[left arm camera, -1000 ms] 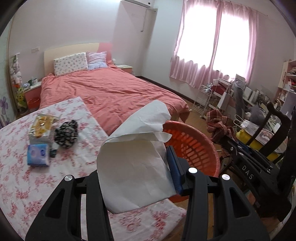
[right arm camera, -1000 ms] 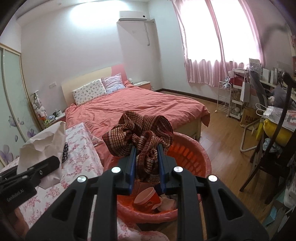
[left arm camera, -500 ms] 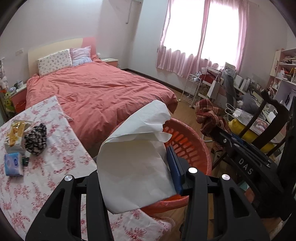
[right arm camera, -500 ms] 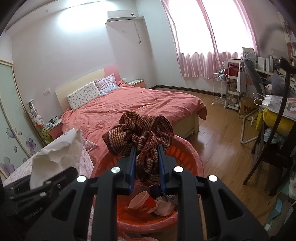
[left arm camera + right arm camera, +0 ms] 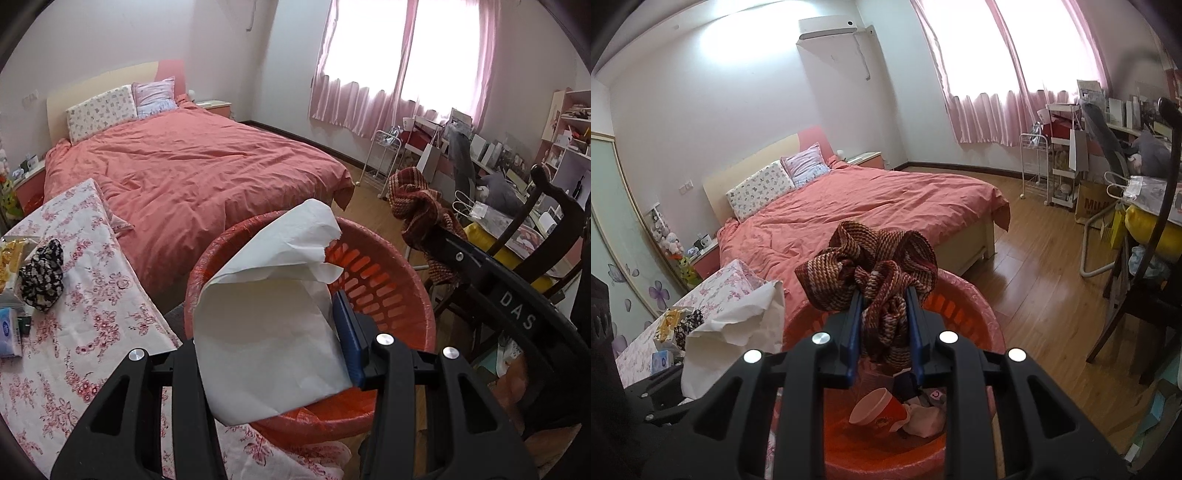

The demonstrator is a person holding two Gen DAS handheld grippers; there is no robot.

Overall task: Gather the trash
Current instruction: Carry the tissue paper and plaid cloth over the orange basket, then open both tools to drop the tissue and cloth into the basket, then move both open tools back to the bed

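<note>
Delivery was the step in hand: both grippers carried trash over the round orange plastic basket [image 5: 388, 291], which stood just ahead of and below them, by the corner of the table with the pink floral cloth [image 5: 92, 325]. The left gripper [image 5: 280, 343] pinched a large curled sheet of white paper [image 5: 269, 332], its jaws pressed on the sheet's sides, and the paper's upper edge reached out over the basket's near rim. The right gripper [image 5: 882, 317] was clamped on a bunched brown-and-red striped knitted cloth [image 5: 871, 266], which bulged above the fingertips directly over the basket's opening. Inside the basket, beneath the right gripper, lay a tipped red-and-white paper cup [image 5: 879, 406] and some crumpled pale wrappers [image 5: 923, 417]. The next move, I judged, called for spreading each pair of jaws while the load hung inside the rim; the paper, wide and light, might catch on the rim or drift toward the table unless carried a little further forward. Beyond the basket stretched the big bed with the salmon-pink cover [image 5: 207, 173]. To the left gripper's left, on the table, sat a black-and-white patterned pouch [image 5: 42, 273] and a small blue tissue pack [image 5: 9, 332], well apart from the drop. To the right gripper's right stood a dark wooden chair [image 5: 1137, 295], close but not across the path.
</note>
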